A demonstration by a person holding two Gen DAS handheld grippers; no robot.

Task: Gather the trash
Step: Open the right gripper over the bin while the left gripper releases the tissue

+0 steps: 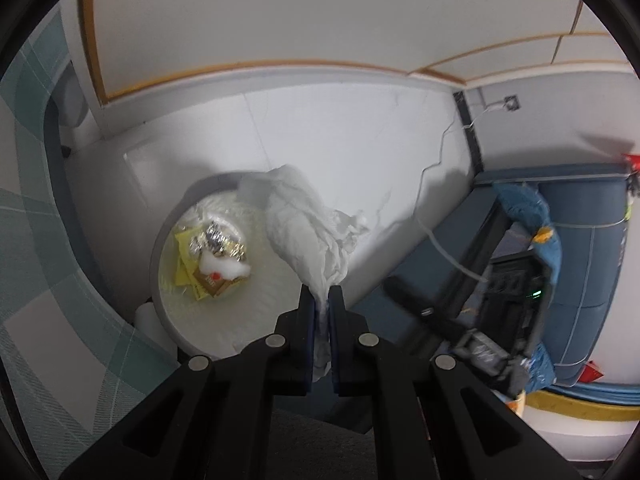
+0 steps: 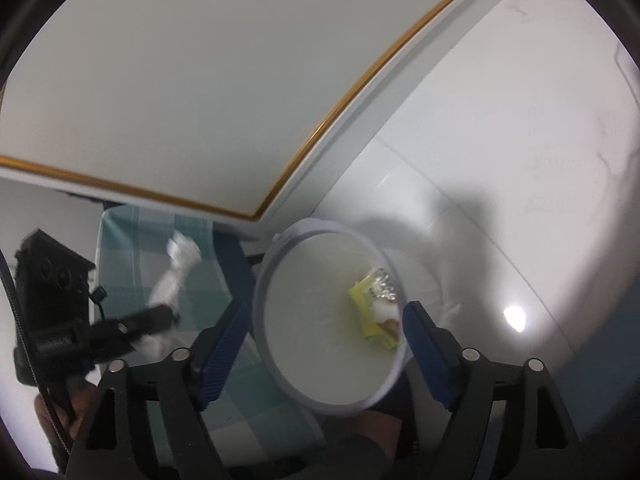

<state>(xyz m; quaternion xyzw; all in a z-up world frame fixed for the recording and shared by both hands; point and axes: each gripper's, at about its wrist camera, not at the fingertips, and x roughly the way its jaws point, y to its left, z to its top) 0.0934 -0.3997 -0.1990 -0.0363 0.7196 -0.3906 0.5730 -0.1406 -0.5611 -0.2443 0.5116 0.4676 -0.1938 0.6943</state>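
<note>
Left tool, fingers clamped on a crumpled white tissue that hangs beside and partly over the rim of the white bin. Right tool, fingers wide apart and empty, above the bin's mouth. Yellow wrappers and foil lie inside the bin.

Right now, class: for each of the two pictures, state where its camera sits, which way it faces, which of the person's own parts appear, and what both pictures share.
Left wrist: on the left gripper, facing steeply down at the trash bin; its jaws pinch a white tissue.
Right wrist: on the right gripper, facing down into the bin; jaws open, empty; a hand shows.
Shared: bin, tissue, yellow wrappers; each shows the other gripper.
</note>
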